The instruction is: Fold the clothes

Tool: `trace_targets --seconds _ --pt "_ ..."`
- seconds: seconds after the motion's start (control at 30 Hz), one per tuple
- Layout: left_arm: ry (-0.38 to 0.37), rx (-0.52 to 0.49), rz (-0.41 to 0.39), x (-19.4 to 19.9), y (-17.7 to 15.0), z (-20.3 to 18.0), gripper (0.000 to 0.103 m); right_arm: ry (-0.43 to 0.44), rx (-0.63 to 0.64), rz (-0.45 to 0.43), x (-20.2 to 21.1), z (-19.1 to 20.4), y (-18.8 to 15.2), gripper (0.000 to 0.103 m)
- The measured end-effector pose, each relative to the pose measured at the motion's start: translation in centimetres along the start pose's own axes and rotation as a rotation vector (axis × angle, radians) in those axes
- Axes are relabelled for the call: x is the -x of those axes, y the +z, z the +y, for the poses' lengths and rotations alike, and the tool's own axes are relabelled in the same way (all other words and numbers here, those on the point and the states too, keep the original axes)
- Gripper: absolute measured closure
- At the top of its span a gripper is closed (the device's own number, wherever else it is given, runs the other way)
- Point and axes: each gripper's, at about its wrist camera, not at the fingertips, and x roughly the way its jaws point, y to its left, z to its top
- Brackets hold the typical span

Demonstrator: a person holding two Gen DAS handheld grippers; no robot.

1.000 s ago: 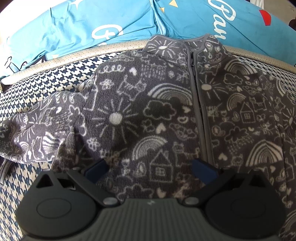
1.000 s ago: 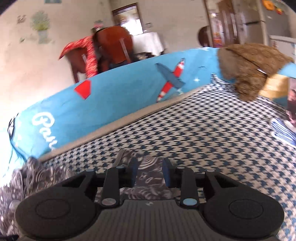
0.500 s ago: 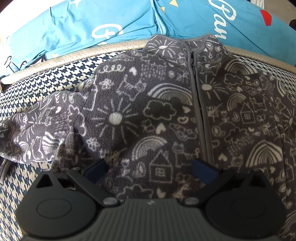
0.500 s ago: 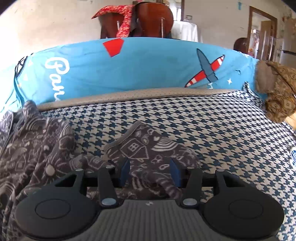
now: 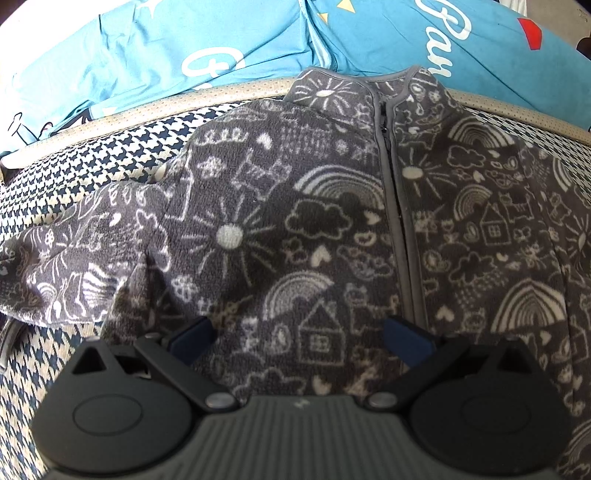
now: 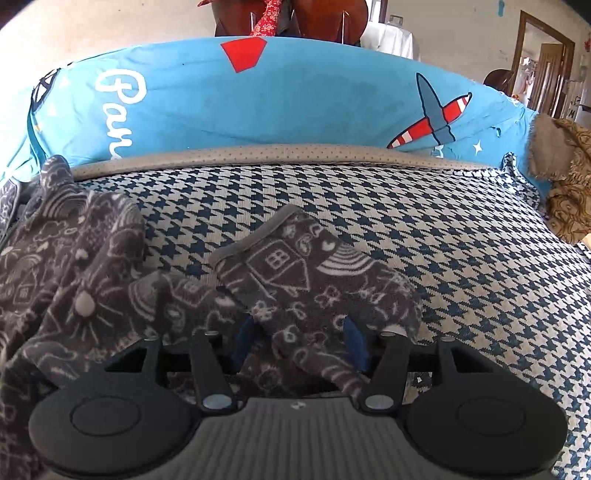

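Observation:
A dark grey fleece jacket (image 5: 332, 229) with white doodle print lies front up and zipped on the houndstooth bed cover (image 5: 92, 162), its collar toward the blue pillows. My left gripper (image 5: 299, 338) hovers open over the jacket's lower front, nothing between its blue pads. In the right wrist view one sleeve (image 6: 314, 273) stretches out across the cover, cuff pointing away. My right gripper (image 6: 299, 341) straddles that sleeve; its jaws are opening, and the fabric lies loose between the pads without being pinched. The jacket's body (image 6: 55, 280) bunches at the left.
Blue printed pillows (image 6: 277, 103) line the far edge of the bed behind a beige piped border (image 6: 295, 155). A brown patterned cloth (image 6: 561, 177) lies at the right corner. A wooden chair with a red garment (image 6: 280, 18) stands beyond.
The right gripper rolled level and sank toward the bed while its jaws widened, releasing the sleeve, which now lies on the cover. The left gripper and jacket body stayed as they were.

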Motion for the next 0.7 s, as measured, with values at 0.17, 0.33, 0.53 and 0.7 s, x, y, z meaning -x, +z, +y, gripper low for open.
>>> trace_targets --seconds 0.17,0.33,0.53,0.7 --pt "-0.001 -0.002 0.0 0.0 0.0 0.0 0.0 -0.008 -0.028 -0.004 -0.2 -0.3 0.0 0.057" --pt "-0.001 -0.005 -0.001 0.0 0.0 0.0 0.0 -0.017 -0.104 -0.008 -0.1 -1.4 0.1 0.083" --pt "0.001 -0.012 -0.005 0.0 -0.1 0.0 0.0 -0.071 -0.204 -0.047 1.2 -3.1 0.6 0.09" --pt "0.003 -0.016 -0.011 0.1 -0.3 0.0 0.0 -0.212 -0.338 -0.104 4.8 -6.3 0.3 0.09"
